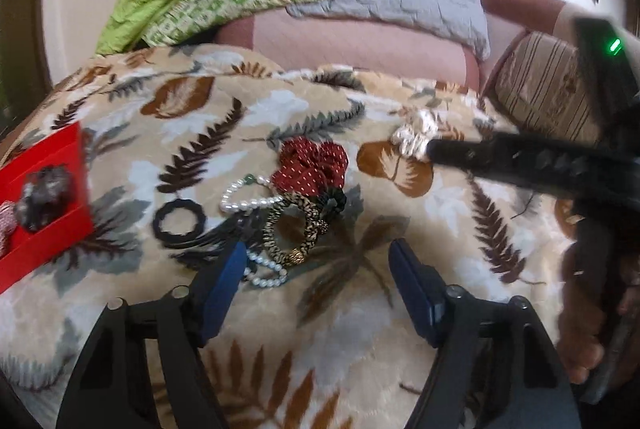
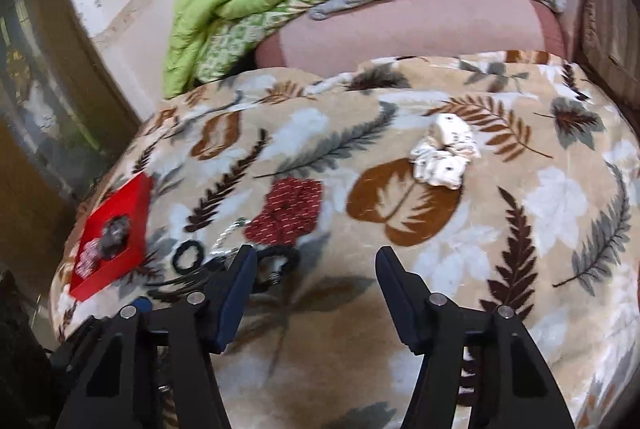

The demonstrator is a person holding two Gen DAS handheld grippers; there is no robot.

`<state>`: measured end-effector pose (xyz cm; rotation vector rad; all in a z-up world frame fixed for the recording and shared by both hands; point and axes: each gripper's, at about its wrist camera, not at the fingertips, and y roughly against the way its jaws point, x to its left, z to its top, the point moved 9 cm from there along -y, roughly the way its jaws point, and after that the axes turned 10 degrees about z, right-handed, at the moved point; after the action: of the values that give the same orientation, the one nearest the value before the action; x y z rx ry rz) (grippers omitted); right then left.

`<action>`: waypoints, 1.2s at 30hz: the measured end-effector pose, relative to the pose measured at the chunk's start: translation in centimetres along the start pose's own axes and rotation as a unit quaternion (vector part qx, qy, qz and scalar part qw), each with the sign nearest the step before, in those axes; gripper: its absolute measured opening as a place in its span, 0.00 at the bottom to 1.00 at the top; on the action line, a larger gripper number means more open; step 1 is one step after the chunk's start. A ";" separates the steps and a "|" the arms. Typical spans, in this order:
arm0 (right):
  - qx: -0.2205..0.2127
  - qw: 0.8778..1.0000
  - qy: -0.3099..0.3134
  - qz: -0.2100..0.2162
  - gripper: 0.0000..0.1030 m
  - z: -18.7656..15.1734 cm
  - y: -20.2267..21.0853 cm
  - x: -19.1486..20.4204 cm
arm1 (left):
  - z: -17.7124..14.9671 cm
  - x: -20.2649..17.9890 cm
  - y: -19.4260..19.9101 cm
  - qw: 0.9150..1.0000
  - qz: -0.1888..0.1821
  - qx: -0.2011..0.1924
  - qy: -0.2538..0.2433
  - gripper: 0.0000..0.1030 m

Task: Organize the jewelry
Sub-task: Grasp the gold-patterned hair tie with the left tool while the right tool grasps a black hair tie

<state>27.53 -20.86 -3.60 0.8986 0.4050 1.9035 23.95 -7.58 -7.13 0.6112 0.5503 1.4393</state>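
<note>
Two pieces in red box (image 1: 60, 205); pearls (image 1: 244, 205), scrunchies, ring loose on bed (image 1: 360, 329). Left hand-held gripper (image 1: 316, 261) wide, empty; right hand-held gripper (image 2: 316, 265) wide, empty.

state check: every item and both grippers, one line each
left gripper: jaws open, empty, above the pile
right gripper: jaws open, empty
red box: open, dark scrunchie inside
white scrunchie: loose on blanket, apart from the pile
red dotted scrunchie: on blanket, touching the pile
pearl strand: tangled with gold-black scrunchie
black ring: flat on blanket, beside the pearls
</note>
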 end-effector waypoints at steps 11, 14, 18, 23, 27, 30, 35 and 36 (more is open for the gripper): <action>0.024 0.999 -0.036 0.006 0.64 -0.5 -2.2 -1.5 | -0.6 0.4 -6.1 0.999 0.015 0.048 -0.004 0.28; 0.024 0.999 -0.037 0.006 0.64 -0.6 -2.4 -1.5 | -0.8 0.4 -6.3 0.999 0.003 0.054 -0.004 0.17; 0.029 0.998 -0.050 0.022 0.64 -1.0 -3.1 -1.5 | -1.1 0.1 -5.6 0.999 -0.013 0.042 -0.012 0.06; 0.040 0.996 -0.062 0.047 0.64 -1.6 -4.6 -0.8 | -1.4 0.5 -4.1 0.999 -0.029 0.036 -0.010 0.05; 0.051 0.993 -0.065 0.082 0.61 -1.9 -6.5 0.9 | -2.2 1.0 -2.7 0.998 -0.042 0.044 0.003 0.05; 0.059 0.992 -0.064 0.093 0.51 -1.9 -7.9 1.8 | -2.9 1.1 -1.9 0.997 -0.055 0.047 0.012 0.05; 0.072 0.989 -0.073 0.105 0.43 -2.4 -10.2 2.4 | -3.8 0.7 -1.6 0.995 -0.070 0.073 0.025 0.05; 0.078 0.989 -0.073 0.104 0.42 -2.7 -10.5 2.4 | -4.0 0.6 -1.7 0.994 -0.071 0.079 0.025 0.05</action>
<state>31.49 -13.36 -10.84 1.2169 0.3877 1.9988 22.54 -6.78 -11.22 0.6492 0.7393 1.2877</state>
